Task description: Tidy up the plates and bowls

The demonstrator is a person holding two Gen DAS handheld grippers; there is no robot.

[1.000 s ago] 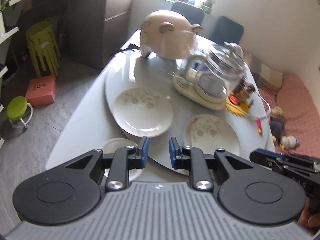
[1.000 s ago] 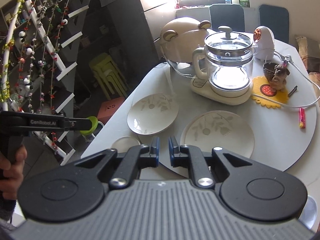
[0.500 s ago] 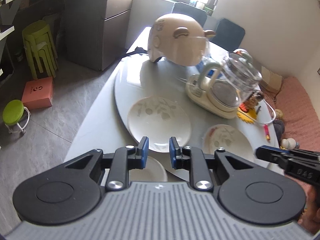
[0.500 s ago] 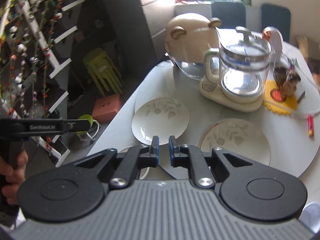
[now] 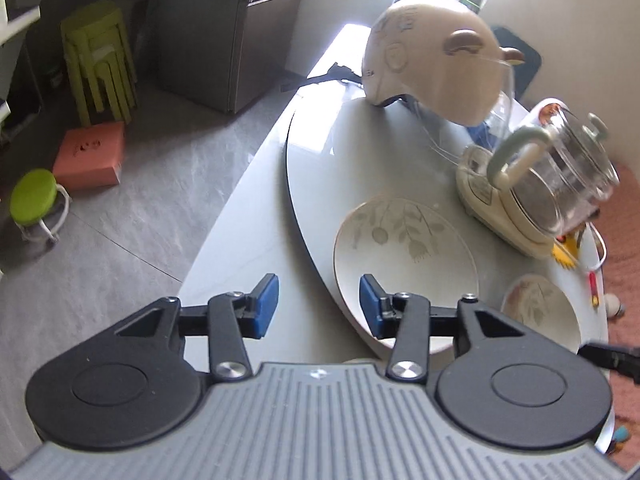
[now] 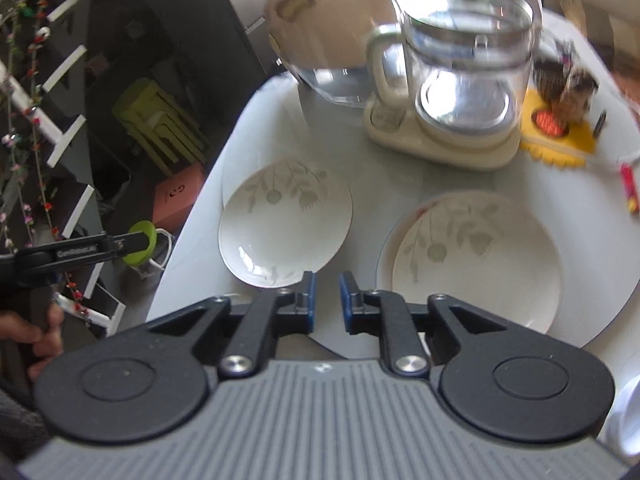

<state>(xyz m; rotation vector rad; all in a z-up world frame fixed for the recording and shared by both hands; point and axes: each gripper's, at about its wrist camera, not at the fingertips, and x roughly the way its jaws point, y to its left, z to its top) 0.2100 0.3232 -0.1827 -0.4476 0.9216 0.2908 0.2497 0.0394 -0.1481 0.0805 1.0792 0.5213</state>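
Two cream plates with a leaf pattern lie on the grey turntable (image 5: 320, 184). The left plate (image 5: 404, 248) (image 6: 286, 224) lies near the turntable's left edge; the right plate (image 5: 540, 316) (image 6: 476, 264) lies beside it. My left gripper (image 5: 319, 306) is open and empty, its right pad close over the left plate's near rim. My right gripper (image 6: 325, 300) is nearly shut with a narrow gap, empty, hovering in front of the gap between the two plates. A small white dish (image 6: 628, 420) peeks out at the lower right of the right wrist view.
A glass kettle on a cream base (image 5: 548, 184) (image 6: 460, 80) and a cream helmet (image 5: 432, 56) (image 6: 320, 12) stand behind the plates. A yellow coaster (image 6: 556, 132) and red pen (image 6: 628, 184) lie at the right. Green stools (image 5: 100, 60) and a pink box (image 5: 90, 156) are on the floor left.
My left gripper has opened wide and moved forward and left toward the left plate. My right gripper has moved closer to the plates, its jaws parted slightly.
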